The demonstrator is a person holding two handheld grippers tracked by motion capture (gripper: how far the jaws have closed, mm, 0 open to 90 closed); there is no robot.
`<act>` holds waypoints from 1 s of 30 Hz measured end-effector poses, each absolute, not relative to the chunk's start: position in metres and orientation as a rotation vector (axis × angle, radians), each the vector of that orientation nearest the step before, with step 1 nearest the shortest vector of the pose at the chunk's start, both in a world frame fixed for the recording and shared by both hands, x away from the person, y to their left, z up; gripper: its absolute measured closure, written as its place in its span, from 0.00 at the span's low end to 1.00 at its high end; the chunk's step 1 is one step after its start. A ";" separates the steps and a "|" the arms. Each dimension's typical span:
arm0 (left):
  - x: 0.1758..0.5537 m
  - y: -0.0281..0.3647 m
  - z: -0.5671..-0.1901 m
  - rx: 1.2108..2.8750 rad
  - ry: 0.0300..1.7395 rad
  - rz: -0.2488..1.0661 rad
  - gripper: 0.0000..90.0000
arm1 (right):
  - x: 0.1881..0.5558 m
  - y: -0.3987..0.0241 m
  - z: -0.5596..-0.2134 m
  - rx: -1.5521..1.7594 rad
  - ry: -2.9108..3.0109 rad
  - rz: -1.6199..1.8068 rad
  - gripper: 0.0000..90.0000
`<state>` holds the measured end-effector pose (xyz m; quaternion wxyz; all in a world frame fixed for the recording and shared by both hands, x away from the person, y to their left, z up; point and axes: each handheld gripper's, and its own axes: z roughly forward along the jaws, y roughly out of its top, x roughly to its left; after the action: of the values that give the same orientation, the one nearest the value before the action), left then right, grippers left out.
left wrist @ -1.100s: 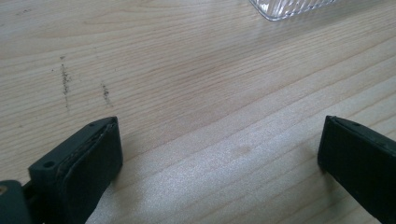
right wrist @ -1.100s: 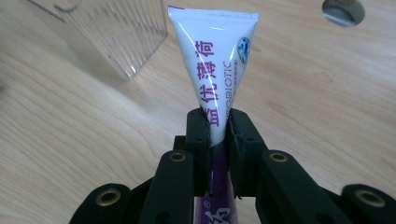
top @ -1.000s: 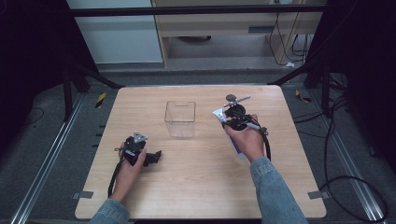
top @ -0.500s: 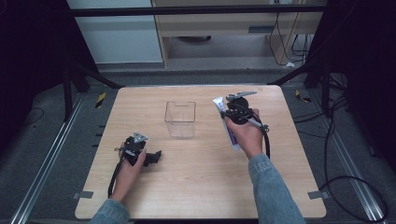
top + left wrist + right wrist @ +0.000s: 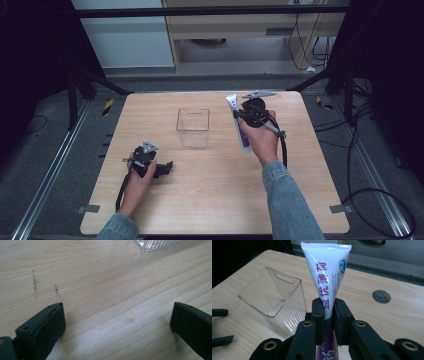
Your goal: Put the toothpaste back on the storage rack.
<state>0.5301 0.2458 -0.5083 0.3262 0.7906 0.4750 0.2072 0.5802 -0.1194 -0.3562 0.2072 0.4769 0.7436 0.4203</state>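
High view gives you the whole light wooden table (image 5: 210,200); the right gripper view adds a round grey hole (image 5: 381,296) in the tabletop past the tube. Left gripper view shows bare wood grain with faint dark scuffs, plus a corner of the clear ribbed plastic bin (image 5: 156,243) at its top edge. That bin (image 5: 193,127) sits upright, mid-table toward the far side, between your hands. White-and-purple toothpaste tube (image 5: 327,277), purple print, flat crimped end pointing away from you, is off the table right of the bin. Your right gripper (image 5: 328,322) has its jaws closed tight on the tube mid-body. Your left gripper (image 5: 117,327) rests low over the near-left table, jaws spread wide, nothing between them.
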 end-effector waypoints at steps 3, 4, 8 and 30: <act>0.530 0.246 -0.508 2.072 1.244 0.543 0.00 | 0.580 -0.118 -0.353 1.314 2.049 1.200 0.89; 0.530 0.246 -0.508 2.071 1.245 0.543 0.00 | 0.580 -0.117 -0.351 1.310 2.043 1.207 0.89; 0.530 0.246 -0.508 2.072 1.245 0.542 0.00 | 0.580 -0.115 -0.346 1.282 2.012 1.245 0.89; 0.530 0.246 -0.508 2.068 1.246 0.543 0.00 | 0.589 -0.092 -0.321 1.216 1.922 1.355 0.89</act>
<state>0.5301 0.2456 -0.5084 0.3274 0.7896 0.4757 0.2074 0.5893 -0.0924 -0.3205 0.2444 0.4454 0.7039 0.4964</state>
